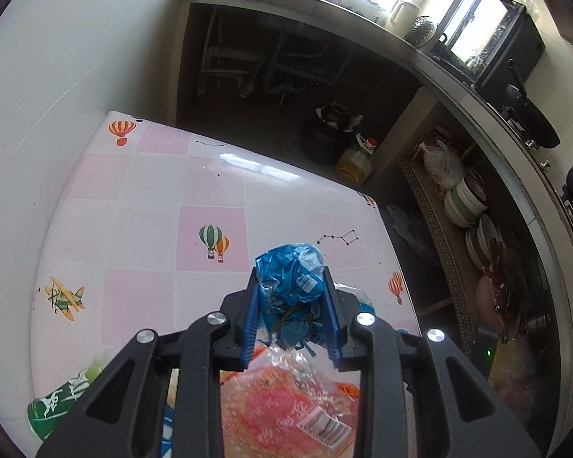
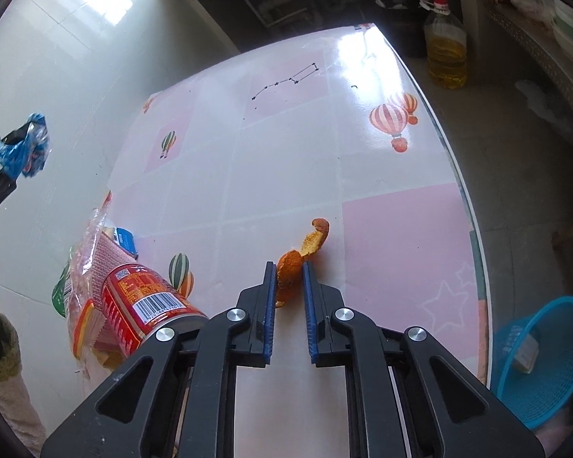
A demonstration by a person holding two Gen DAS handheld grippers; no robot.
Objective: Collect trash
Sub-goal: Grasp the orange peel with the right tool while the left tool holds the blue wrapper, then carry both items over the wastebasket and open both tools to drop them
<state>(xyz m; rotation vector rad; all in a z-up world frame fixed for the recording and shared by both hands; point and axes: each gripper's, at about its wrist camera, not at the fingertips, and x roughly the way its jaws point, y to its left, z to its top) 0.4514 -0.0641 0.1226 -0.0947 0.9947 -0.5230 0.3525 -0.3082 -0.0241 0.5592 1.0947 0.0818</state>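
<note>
My left gripper point(image 1: 291, 273) is shut on a crumpled blue wrapper point(image 1: 290, 278), held up above the pink checked table point(image 1: 133, 229); the same blue wrapper point(image 2: 26, 145) shows at the left edge of the right wrist view. My right gripper point(image 2: 288, 265) is down on the table, shut on a piece of orange peel point(image 2: 292, 267) whose curled end sticks out ahead of the fingertips. A red can point(image 2: 145, 301) lies on its side to the left, on a clear bag with red print point(image 2: 91, 267). That red-printed bag point(image 1: 286, 393) lies below the left gripper.
A blue mesh basket point(image 2: 542, 358) stands on the floor off the table's right edge, something pale inside. A green wrapper point(image 1: 57, 400) lies at the table's near left. An oil bottle point(image 2: 445, 53) stands on the floor beyond. Shelves with stacked plates point(image 1: 466, 198) line the right.
</note>
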